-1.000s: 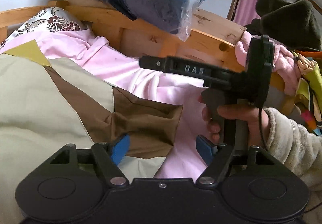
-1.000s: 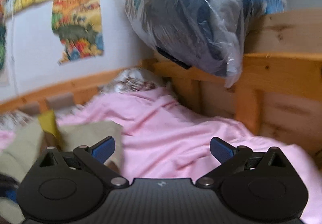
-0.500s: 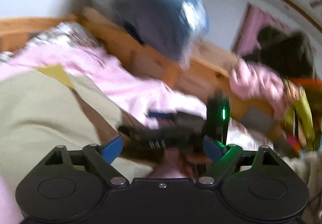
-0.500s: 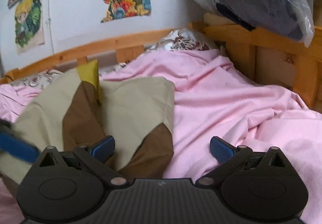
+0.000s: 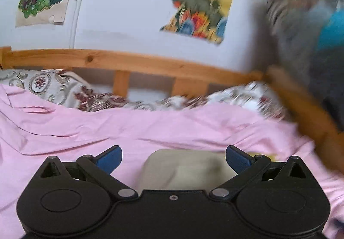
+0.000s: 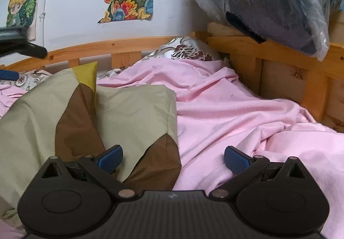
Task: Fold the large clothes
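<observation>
Plastic bag [image 6: 268, 2] of dark bedding

The left claw [image 5: 173, 157] is wide open. Its two blue fingertips [image 5: 109, 158] stand far apart and hold nothing. The right claw [image 6: 173, 155] is wide open too, with its blue fingertips [image 6: 235, 158] spread far apart and nothing between them. In the right wrist view, a part of the left claw [image 6: 20, 44] pokes in at the left edge, dark and a bit blurry.
</observation>
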Demonstrator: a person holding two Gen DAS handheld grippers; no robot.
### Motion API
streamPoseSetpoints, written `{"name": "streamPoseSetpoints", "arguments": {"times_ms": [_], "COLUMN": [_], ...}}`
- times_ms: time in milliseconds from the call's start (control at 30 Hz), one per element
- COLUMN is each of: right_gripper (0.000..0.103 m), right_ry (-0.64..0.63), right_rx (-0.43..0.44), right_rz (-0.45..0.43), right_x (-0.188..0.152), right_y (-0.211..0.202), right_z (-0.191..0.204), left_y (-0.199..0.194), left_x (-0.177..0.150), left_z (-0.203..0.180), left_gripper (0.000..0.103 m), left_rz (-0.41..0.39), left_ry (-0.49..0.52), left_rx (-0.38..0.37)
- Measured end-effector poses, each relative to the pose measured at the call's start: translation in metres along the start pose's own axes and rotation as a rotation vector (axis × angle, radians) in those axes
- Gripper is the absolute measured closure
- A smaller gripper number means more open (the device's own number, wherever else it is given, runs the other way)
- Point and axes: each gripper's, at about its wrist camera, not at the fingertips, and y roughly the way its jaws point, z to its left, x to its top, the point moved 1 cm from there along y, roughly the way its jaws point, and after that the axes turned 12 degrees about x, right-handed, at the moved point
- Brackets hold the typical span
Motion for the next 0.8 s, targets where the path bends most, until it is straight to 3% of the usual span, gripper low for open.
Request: {"name": "streamPoseSetpoints", "arguments": {"times_ms": [167,300,433,667,800], "right_gripper": [0.000,0.000,0.000,0.000,0.000], "right_ry": [-0.145,-0.239,-0.325,-0.270,-0.236], "right_rx": [-0.152,-0.137,-0.151,-0.154,-0.134], "right_rz": [-0.155,-0.206,-0.102,0.030,0.063], "right_x": [0.008,0.009,-0.008,-0.020,-0.022], "right_y": [-0.020,-0.025,0.000,0.029,0.033], "right_z": [0.025,0.049,0.060,0.048,0.042], "left_y": [0.018,0.029,0.050,0.060,0.054], "left_x": [-0.019,-0.035,-0.048,-0.056,-0.041], "left_z": [-0.024,-0.036,-0.044,-0.040,-0.021], "left_gripper": [0.001,0.001,0.000,0.001,0.001], "left_rz": [0.027,0.060,0.121,0.147,0.173], "left_ry": [0.095,0.169,0.215,0.213,0.124], "left_rx": [0.060,0.068,0.104,0.118,0.041]}}
